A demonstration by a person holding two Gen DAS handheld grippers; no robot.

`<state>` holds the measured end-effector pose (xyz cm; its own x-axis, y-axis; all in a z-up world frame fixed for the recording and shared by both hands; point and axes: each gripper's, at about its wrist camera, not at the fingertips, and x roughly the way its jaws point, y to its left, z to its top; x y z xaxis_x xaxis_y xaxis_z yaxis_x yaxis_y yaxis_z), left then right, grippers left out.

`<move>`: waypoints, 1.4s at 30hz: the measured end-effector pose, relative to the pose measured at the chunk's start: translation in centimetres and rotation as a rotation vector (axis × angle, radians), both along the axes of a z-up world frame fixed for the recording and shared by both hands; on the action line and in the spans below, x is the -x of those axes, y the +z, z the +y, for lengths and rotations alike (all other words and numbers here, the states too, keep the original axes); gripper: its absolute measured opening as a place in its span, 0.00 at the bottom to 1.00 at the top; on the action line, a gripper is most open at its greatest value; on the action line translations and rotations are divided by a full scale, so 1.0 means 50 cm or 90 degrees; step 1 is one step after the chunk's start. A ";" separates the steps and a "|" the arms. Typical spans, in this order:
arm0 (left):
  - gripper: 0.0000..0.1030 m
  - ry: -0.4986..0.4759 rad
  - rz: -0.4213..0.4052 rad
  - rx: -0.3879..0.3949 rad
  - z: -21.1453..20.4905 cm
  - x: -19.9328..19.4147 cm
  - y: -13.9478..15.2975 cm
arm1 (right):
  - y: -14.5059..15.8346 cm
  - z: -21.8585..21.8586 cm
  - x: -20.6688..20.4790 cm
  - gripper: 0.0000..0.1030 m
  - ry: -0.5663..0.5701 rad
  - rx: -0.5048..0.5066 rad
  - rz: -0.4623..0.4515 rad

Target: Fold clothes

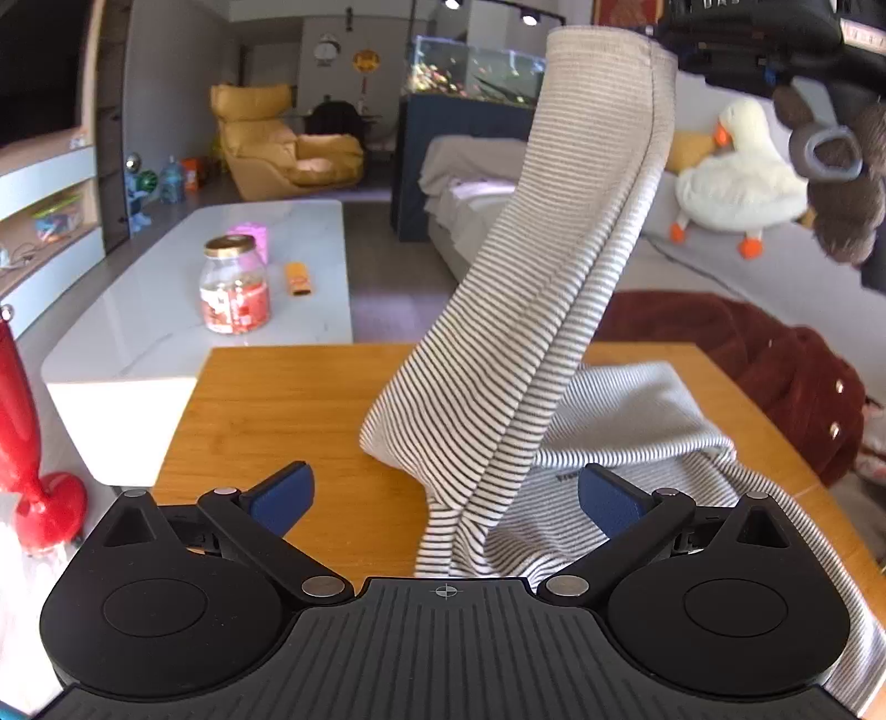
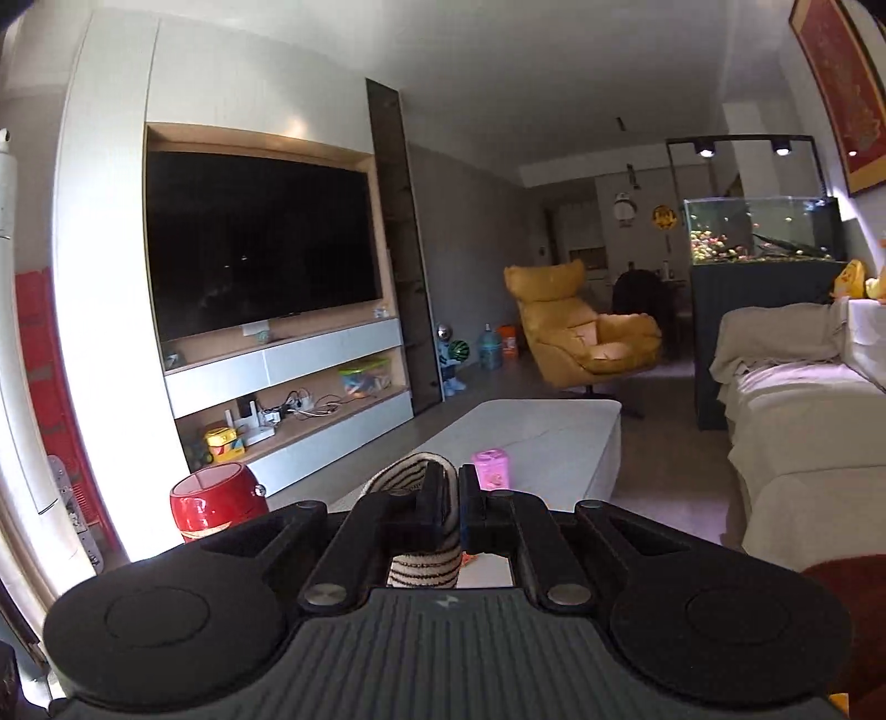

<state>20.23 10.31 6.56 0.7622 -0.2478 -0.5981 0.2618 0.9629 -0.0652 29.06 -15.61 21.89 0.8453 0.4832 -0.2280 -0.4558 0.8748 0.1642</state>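
Observation:
A black-and-white striped garment (image 1: 531,310) rises in a long column from the wooden table (image 1: 277,399), its lower part bunched on the tabletop near the right. My left gripper (image 1: 446,498) stands open just above the table, blue pads (image 1: 282,495) apart, with the hanging cloth in front of the gap and not pinched. The right gripper (image 1: 736,39) shows at the top right, holding the cloth's upper end high. In the right wrist view my right gripper (image 2: 457,493) is shut on a fold of the striped garment (image 2: 426,562), raised well above the room.
A white coffee table (image 1: 232,277) beyond the wooden one carries a glass jar (image 1: 235,285), a pink box (image 1: 252,235) and an orange item. A red vase (image 1: 27,432) stands at left. Dark red cloth (image 1: 775,365) lies on the sofa at right, with a duck plush (image 1: 736,171).

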 end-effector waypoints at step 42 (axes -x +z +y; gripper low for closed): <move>1.00 -0.043 -0.023 0.095 -0.065 -0.071 -0.023 | -0.301 -0.074 0.017 0.04 -0.109 0.010 0.139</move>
<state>23.78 7.04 5.38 0.7611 -0.3832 -0.5234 0.3306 0.9233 -0.1954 28.20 -19.30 6.82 0.8449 0.3320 -0.4194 -0.2557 0.9394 0.2284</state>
